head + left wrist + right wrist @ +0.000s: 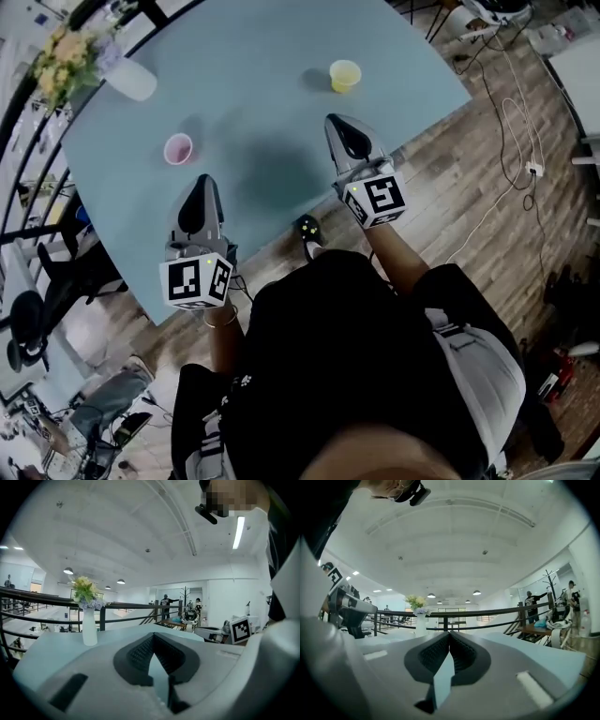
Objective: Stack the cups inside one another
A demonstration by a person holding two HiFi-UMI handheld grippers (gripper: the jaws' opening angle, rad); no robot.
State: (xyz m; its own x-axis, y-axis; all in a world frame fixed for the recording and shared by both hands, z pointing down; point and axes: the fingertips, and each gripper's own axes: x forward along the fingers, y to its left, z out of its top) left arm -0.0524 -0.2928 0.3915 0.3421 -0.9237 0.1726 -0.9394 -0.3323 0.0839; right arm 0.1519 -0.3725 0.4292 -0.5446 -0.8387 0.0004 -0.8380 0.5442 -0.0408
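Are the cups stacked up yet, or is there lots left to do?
Nothing is stacked yet. The pink cup and the yellow cup stand far apart on the blue table. Nothing is in hand: the left gripper and the right gripper are both shut and empty, short of the cups. Left to do is the whole job: pick up one cup and set it inside the other.

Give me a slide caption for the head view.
Left gripper and right gripper, shut, over the table; pink cup, yellow cup unstacked.
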